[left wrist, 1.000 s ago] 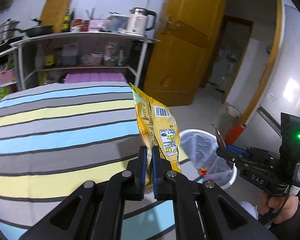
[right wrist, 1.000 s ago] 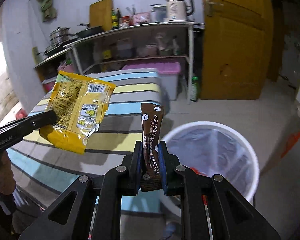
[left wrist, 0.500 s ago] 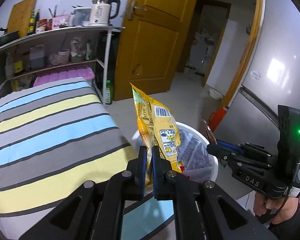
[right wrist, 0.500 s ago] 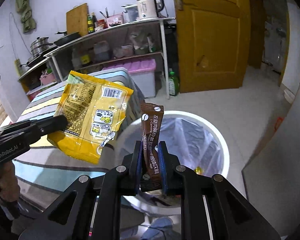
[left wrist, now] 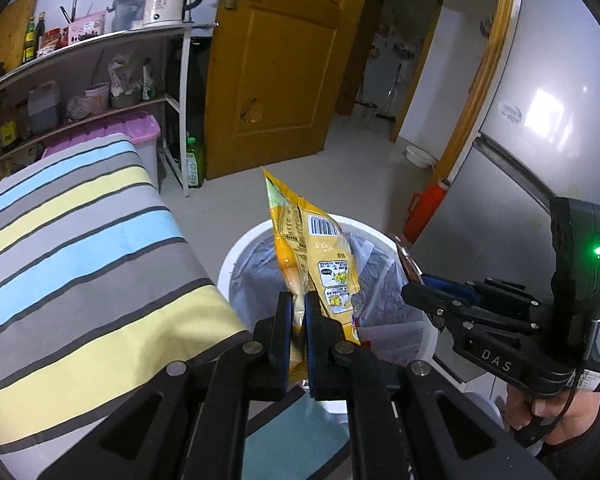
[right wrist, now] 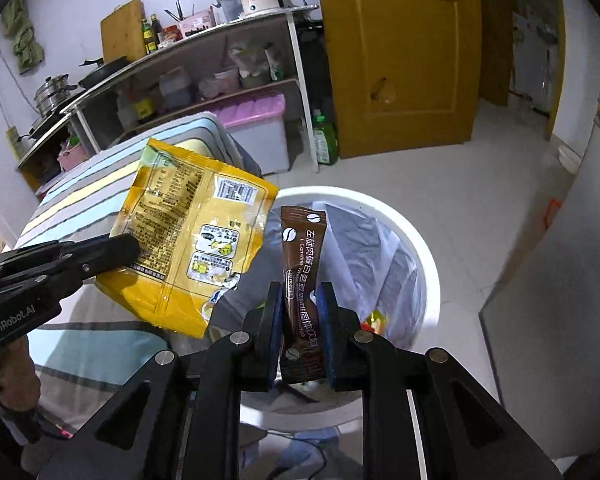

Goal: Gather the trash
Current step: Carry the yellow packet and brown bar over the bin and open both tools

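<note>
Left gripper (left wrist: 298,312) is clamping the yellow snack bag (left wrist: 320,256); right gripper (right wrist: 299,312) is clamping the brown coffee sachet (right wrist: 302,256). Both are hanging over the white bin (right wrist: 424,248), the bag just inside its table-side rim. Striped table (left wrist: 80,248) edge is sitting just beside the bin; open floor beyond.

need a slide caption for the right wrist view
Right gripper holds a brown sachet over the white bin while the left gripper brings a yellow bag alongside.
</note>
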